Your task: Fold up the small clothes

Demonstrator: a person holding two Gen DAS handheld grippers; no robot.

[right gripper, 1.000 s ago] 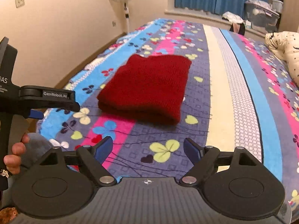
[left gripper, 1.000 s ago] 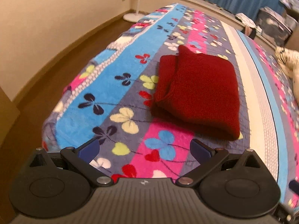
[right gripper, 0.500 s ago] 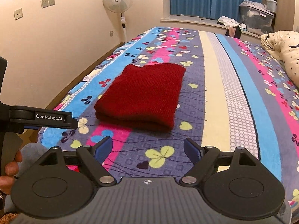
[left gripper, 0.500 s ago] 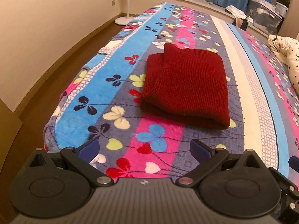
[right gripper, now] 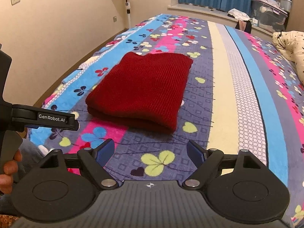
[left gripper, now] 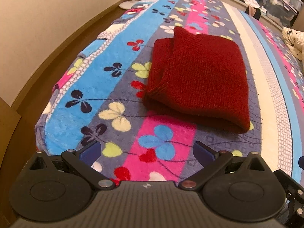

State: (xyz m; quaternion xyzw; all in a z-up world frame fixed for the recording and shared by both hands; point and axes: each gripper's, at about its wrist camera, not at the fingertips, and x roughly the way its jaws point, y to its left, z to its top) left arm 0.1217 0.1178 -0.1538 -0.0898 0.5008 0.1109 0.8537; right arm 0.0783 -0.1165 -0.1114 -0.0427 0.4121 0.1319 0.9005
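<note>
You've got a dark red sweater (left gripper: 201, 76), coarse ribbed knit, matt. Blanket (left gripper: 117, 72) under it: fuzzy plush fleece. Left gripper (left gripper: 146, 150) & right gripper (right gripper: 150, 152): matt black plastic, shiny metal pivot pins, blue pads.

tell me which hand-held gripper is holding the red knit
Neither. The left hand-held gripper and the right hand-held gripper both stand open and empty, short of the folded red knit, which lies alone on the bedspread.
</note>
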